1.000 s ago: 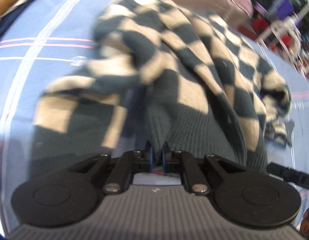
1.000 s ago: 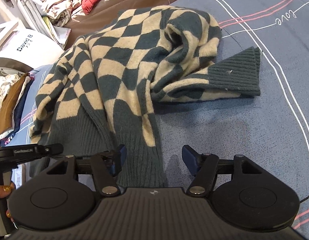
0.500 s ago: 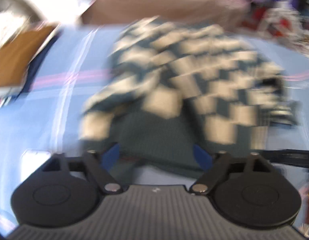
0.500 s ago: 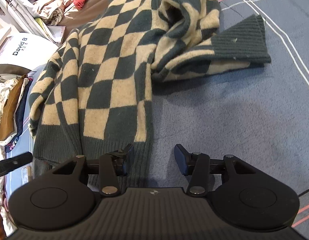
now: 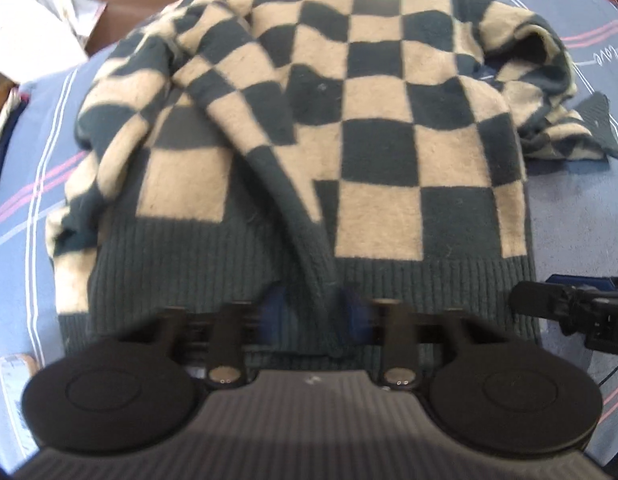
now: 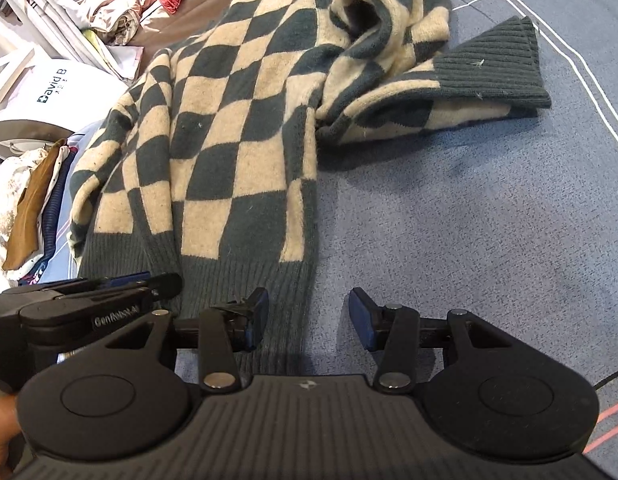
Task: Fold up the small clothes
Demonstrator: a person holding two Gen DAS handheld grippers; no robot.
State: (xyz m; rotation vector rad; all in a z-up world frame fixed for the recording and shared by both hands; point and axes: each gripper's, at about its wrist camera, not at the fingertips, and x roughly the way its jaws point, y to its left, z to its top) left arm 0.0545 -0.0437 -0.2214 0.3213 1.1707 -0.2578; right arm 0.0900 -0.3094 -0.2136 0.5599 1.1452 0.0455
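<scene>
Left wrist view
- Sweater (image 5: pixel 381 152): a dark green and cream checked knit is lying spread on a blue bedsheet (image 5: pixel 581 216), its ribbed hem nearest the camera.
- Fold: a ridge of fabric is running down the middle of the sweater to the hem.
- Left gripper (image 5: pixel 315 316): its jaws are closing, with the hem end of that ridge sitting between the blue pads; whether the pads are pressing on it yet is too blurred to tell.
- Right gripper (image 5: pixel 573 312): showing at the right edge, just beside the hem's corner.

Right wrist view
- Right gripper (image 6: pixel 309 318): jaws are standing apart, straddling the right edge of the hem; the pads are not pressing on it.
- Sleeve cuff (image 6: pixel 493 68): lying bunched on the sheet at the upper right.
- Clothes pile (image 6: pixel 33 196): sitting off the sheet's left side.
</scene>
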